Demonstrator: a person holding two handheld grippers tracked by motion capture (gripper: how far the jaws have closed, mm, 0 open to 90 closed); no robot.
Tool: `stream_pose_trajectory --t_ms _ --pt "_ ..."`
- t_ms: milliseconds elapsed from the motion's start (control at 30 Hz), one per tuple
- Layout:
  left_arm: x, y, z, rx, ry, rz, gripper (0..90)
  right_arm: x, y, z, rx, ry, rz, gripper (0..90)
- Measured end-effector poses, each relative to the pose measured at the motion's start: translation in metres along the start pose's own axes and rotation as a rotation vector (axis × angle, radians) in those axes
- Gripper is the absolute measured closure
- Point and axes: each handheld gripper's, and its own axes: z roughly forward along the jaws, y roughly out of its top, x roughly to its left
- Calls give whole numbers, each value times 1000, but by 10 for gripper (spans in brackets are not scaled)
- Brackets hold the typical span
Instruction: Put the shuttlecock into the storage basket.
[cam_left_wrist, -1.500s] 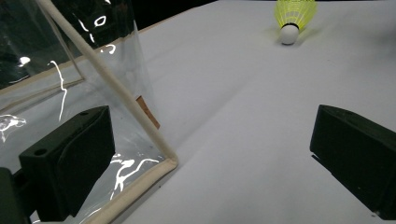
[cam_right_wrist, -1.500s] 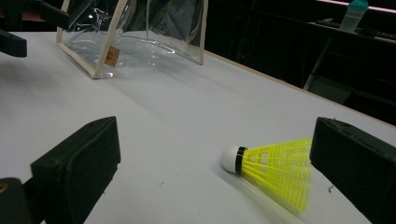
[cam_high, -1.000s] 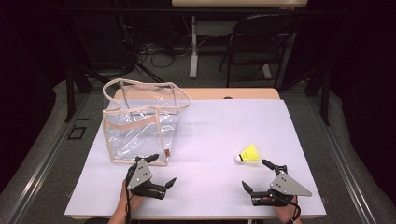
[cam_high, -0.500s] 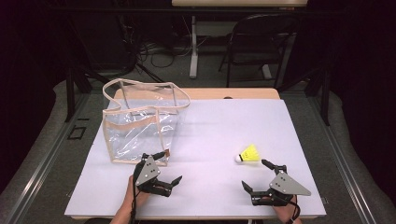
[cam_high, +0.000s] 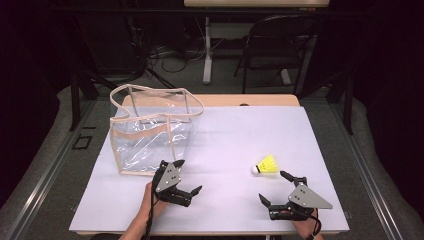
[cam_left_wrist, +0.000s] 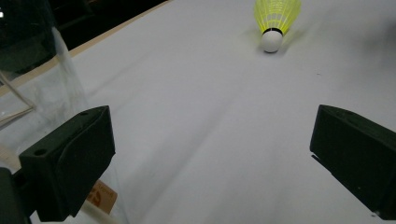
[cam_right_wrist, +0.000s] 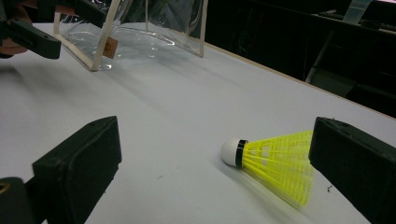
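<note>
The white tabletop (cam_high: 225, 135) carries only two things, and the biggest is the clear bag (cam_high: 152, 132) with beige edging, which stands upright and open-topped at about 10 o'clock from the middle of the tabletop. Next in size are the two grippers near the 6 o'clock edge. The left gripper (cam_high: 186, 183) has moved a little to the right during the last second and now sits just beside the front corner of the bag, with its jaws wide apart and holding nothing; in the left gripper view it faces the shuttlecock across bare tabletop. The right gripper (cam_high: 276, 189) has stayed nearly where it was, at about 5 o'clock, jaws also fully spread and empty. The smallest thing is the yellow shuttlecock (cam_high: 266, 166), which lies on its side at about 4 o'clock, its white cork pointing toward the bag; in the right gripper view it (cam_right_wrist: 275, 163) lies close in front, partly behind the right jaw. I judge that the pickup is not begun, and the right gripper is better placed for it.
</note>
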Motion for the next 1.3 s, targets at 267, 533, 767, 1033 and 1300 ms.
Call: stream_pose_trajectory --t_ms 267,533,767,1033,1300 --pt "1 6 11 9 -23 4 0 0 0 0 3 0 -1 21" --pt "1 12 20 17 -43 5 0 0 0 0 4 1 -1 21" --pt "0 19 31 18 -60 9 0 1 0 0 9 3 1 22" --pt "-1 25 40 20 -77 18 0 1 0 0 9 4 -4 22" --pt "-1 32 50 22 -89 26 0 1 0 1 11 6 -3 22"
